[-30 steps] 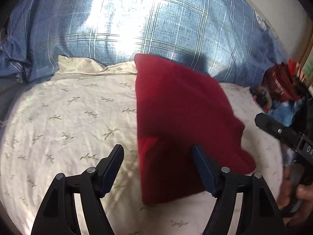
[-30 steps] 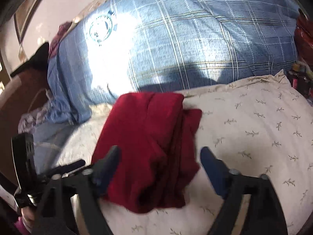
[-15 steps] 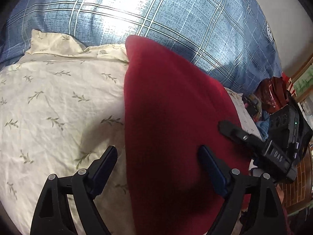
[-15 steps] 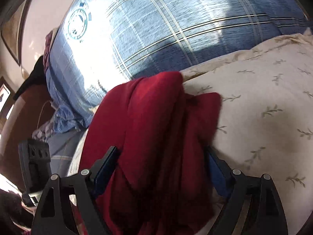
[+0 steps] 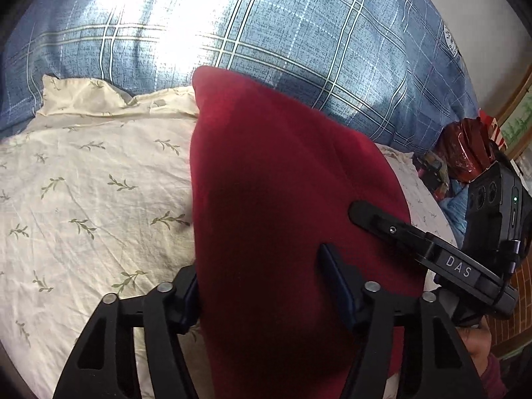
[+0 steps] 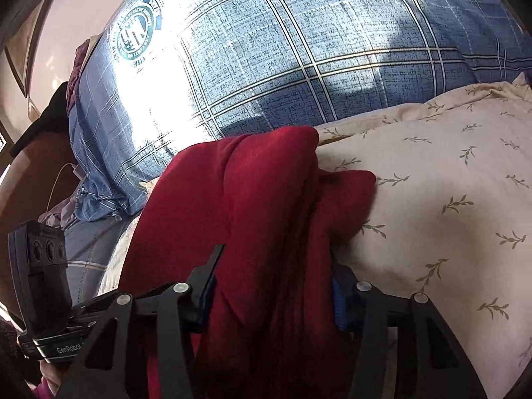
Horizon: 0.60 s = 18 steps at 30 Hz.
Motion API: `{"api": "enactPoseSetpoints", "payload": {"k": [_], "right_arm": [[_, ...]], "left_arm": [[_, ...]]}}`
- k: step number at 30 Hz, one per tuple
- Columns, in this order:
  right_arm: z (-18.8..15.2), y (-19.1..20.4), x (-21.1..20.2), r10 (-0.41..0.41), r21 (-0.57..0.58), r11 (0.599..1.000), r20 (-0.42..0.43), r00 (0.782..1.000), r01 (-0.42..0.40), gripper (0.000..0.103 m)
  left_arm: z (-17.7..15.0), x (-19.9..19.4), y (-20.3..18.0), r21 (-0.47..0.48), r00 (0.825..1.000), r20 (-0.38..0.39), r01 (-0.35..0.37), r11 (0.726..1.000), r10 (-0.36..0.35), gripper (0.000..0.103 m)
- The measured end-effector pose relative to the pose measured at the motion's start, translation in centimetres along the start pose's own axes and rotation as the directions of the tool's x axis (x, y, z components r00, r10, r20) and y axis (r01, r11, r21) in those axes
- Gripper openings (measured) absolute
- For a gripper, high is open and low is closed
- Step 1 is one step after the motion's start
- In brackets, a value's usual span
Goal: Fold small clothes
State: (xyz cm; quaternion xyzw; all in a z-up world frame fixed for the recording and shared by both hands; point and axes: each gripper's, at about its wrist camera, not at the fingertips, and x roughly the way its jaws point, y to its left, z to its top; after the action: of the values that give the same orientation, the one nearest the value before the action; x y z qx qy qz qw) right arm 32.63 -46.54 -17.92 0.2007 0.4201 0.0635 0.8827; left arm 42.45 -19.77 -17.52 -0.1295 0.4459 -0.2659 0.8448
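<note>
A dark red folded garment (image 5: pixel 276 206) lies on a cream leaf-print sheet (image 5: pixel 86 199). My left gripper (image 5: pixel 262 286) stands open over its near end, one finger at the cloth's left edge, the other resting on top of it. In the right wrist view the same red garment (image 6: pixel 252 206) shows its stacked folded layers. My right gripper (image 6: pixel 272 282) is open with the thick fold between its fingers, the cloth filling the gap. The right gripper's finger (image 5: pixel 392 229) also shows lying on the garment in the left wrist view.
A big blue plaid pillow (image 5: pixel 266 33) lies behind the garment, also in the right wrist view (image 6: pixel 299 50). Red bags and clutter (image 5: pixel 465 153) sit at the right. The left gripper's camera body (image 6: pixel 40 266) shows at the left of the right wrist view.
Both grippers have moved forward and down onto the red garment. The cloth now lies between the fingers of each, and the fingers have come somewhat closer together.
</note>
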Motion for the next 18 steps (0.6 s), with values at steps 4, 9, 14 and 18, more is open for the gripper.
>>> {"api": "enactPoseSetpoints", "payload": {"k": [4, 9, 14, 18], "right_arm": [[0.0, 1.4, -1.3, 0.012, 0.000, 1.000, 0.006, 1.000, -0.012, 0.045], [-1.7, 4.0, -3.6, 0.064, -0.041, 0.997, -0.030, 0.998, -0.065, 0.045], [-5.8, 6.4, -4.3, 0.123, -0.062, 0.990, -0.116, 0.986, -0.130, 0.049], [-7.2, 5.5, -5.3, 0.078, -0.035, 0.996, -0.123, 0.989, -0.083, 0.056]], "left_arm": [[-0.5, -2.0, -0.8, 0.012, 1.000, 0.005, 0.006, 1.000, -0.006, 0.044], [-2.9, -6.2, -1.3, 0.023, 1.000, 0.007, 0.000, 1.000, 0.000, 0.043], [-8.0, -10.2, -0.6, -0.021, 0.999, -0.014, -0.047, 0.999, 0.047, 0.044], [-10.7, -10.8, -0.5, -0.056, 0.996, -0.026, -0.090, 0.994, 0.089, 0.049]]}}
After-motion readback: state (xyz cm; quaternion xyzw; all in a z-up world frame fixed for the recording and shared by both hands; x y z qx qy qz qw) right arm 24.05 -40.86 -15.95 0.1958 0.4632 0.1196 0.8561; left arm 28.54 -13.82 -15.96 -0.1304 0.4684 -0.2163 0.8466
